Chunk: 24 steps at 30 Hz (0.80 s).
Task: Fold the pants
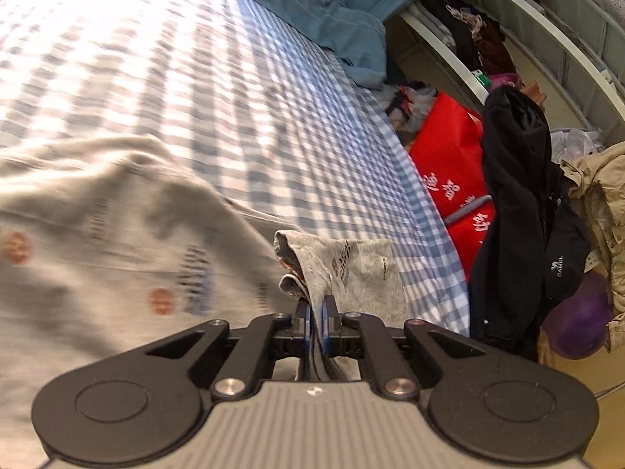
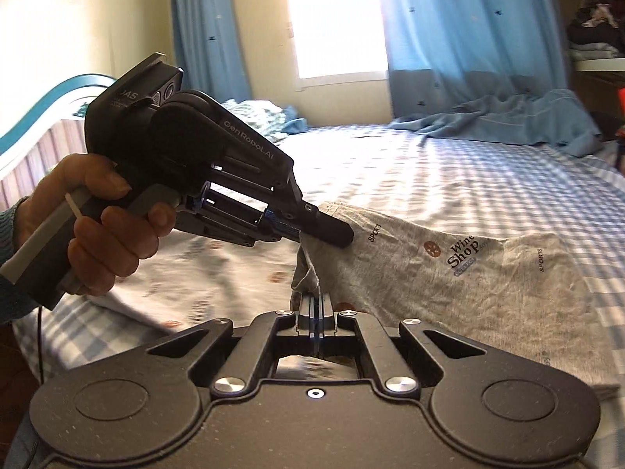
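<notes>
the pale grey cotton pants with rust-coloured paw spots and printed lettering (image 2: 480,273) lie across the blue-and-white checked bed sheet (image 2: 449,164), one end lifted off it. the left gripper (image 2: 326,236) has its fingers pressed together on a bunched edge of the cloth, and the right gripper (image 2: 315,305) pinches the same edge just beside it, at about 6 o'clock from the left one. in the left wrist view that gripper (image 1: 316,312) shows grey fabric squeezed between its blue pads, a fold of it standing up toward 12 o'clock.

to my eye the step is carrying this held edge over to make a fold. it would go best with both grips moving together at one height, kept apart enough to hold the edge taut, then lowered flat before letting go, since the soft cloth will sag and wrinkle.

a crumpled blue blanket (image 2: 508,117) lies at 1 o'clock on the bed, a red bag with white characters (image 1: 449,168) on the floor at 3 o'clock.
</notes>
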Each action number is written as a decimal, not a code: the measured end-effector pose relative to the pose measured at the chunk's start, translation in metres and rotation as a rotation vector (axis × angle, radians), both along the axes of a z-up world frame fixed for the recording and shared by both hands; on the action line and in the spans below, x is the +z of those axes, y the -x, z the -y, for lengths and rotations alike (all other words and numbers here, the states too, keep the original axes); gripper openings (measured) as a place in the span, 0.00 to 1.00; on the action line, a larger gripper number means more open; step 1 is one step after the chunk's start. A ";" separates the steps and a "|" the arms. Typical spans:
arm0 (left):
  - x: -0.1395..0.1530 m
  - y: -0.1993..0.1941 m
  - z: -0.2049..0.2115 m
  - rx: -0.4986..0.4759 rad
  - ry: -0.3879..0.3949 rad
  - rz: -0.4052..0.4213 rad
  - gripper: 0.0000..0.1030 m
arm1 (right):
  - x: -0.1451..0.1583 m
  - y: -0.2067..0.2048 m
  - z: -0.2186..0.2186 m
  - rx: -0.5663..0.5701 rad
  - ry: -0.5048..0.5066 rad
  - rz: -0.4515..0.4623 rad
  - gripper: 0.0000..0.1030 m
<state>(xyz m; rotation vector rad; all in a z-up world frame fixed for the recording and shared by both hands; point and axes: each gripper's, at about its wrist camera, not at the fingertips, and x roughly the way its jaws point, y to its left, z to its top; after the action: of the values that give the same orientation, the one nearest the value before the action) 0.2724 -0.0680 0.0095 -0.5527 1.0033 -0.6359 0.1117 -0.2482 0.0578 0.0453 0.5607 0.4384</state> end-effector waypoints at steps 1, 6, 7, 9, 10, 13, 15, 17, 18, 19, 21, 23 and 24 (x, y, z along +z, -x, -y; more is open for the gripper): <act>0.000 0.001 -0.006 0.009 -0.008 0.004 0.05 | 0.000 0.000 -0.007 0.010 -0.003 0.000 0.00; -0.006 0.003 -0.032 0.044 -0.045 -0.006 0.05 | -0.004 -0.005 -0.032 0.045 -0.007 -0.010 0.00; -0.008 0.003 -0.035 0.050 -0.050 -0.011 0.05 | -0.004 -0.007 -0.035 0.049 -0.005 -0.013 0.00; -0.015 0.003 -0.042 0.054 -0.047 -0.027 0.05 | -0.008 -0.004 -0.039 0.056 -0.001 -0.019 0.00; -0.018 0.003 -0.044 0.057 -0.043 -0.035 0.05 | -0.010 -0.005 -0.041 0.058 0.000 -0.022 0.00; -0.026 0.004 -0.044 0.066 -0.050 -0.040 0.05 | -0.016 -0.008 -0.044 0.058 0.002 -0.038 0.00; -0.028 0.005 -0.044 0.074 -0.074 -0.033 0.10 | -0.020 -0.006 -0.042 0.053 0.009 -0.043 0.06; -0.028 0.009 -0.045 0.103 -0.115 -0.021 0.28 | -0.022 -0.005 -0.040 0.049 0.012 -0.045 0.16; -0.027 0.011 -0.045 0.116 -0.136 -0.013 0.49 | -0.023 -0.005 -0.037 0.046 0.010 -0.042 0.19; -0.025 0.015 -0.046 0.137 -0.153 0.001 0.61 | -0.022 -0.003 -0.034 0.042 0.010 -0.036 0.20; -0.018 0.023 -0.047 0.169 -0.188 0.049 0.71 | -0.019 0.002 -0.024 0.020 0.026 -0.011 0.38; -0.011 0.028 -0.043 0.190 -0.243 0.097 0.82 | -0.014 0.006 -0.013 -0.018 0.063 0.033 0.61; -0.008 0.031 -0.039 0.207 -0.275 0.123 0.89 | -0.012 0.008 -0.006 -0.040 0.086 0.057 0.73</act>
<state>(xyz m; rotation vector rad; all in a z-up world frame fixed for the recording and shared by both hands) 0.2413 -0.0295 0.0015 -0.3643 0.8863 -0.3363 0.1042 -0.2420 0.0457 -0.0378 0.5212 0.3749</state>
